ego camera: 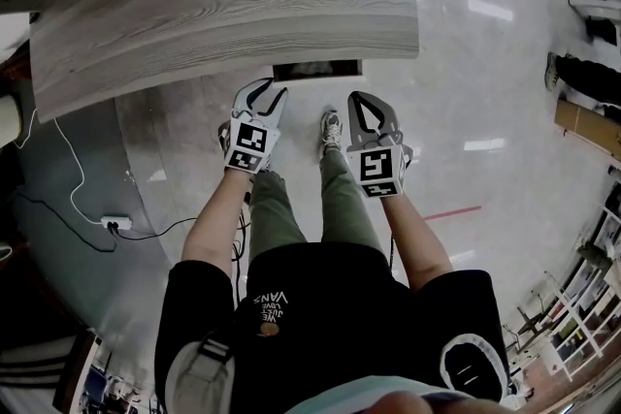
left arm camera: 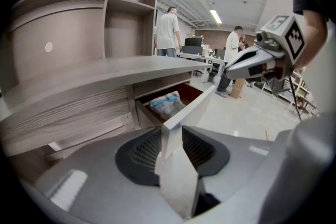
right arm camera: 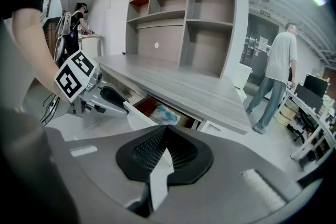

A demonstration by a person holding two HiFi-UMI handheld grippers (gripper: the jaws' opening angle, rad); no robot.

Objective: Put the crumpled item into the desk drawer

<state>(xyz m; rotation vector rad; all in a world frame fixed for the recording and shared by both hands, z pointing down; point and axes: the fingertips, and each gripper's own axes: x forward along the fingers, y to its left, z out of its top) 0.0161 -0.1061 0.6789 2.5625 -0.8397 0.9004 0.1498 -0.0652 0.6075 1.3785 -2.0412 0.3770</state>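
Note:
The crumpled white-and-blue item (left arm camera: 165,103) (right arm camera: 164,114) lies inside the open drawer (ego camera: 315,70) under the grey wooden desk (ego camera: 223,5). The drawer's white front (left arm camera: 195,105) (right arm camera: 139,117) stands out toward me. My left gripper (ego camera: 279,92) (left arm camera: 172,136) (right arm camera: 125,109) is shut and empty, its tip against the near end of that drawer front. My right gripper (ego camera: 359,97) (right arm camera: 165,136) (left arm camera: 228,68) is also shut and empty. It hangs in the air to the right of the drawer, apart from it.
A shelf unit (right arm camera: 184,8) rises at the back of the desk. A power strip (ego camera: 114,224) with cables lies on the floor at the left. Red tape (ego camera: 451,211) marks the floor at the right. People (left arm camera: 168,34) stand by other desks in the background.

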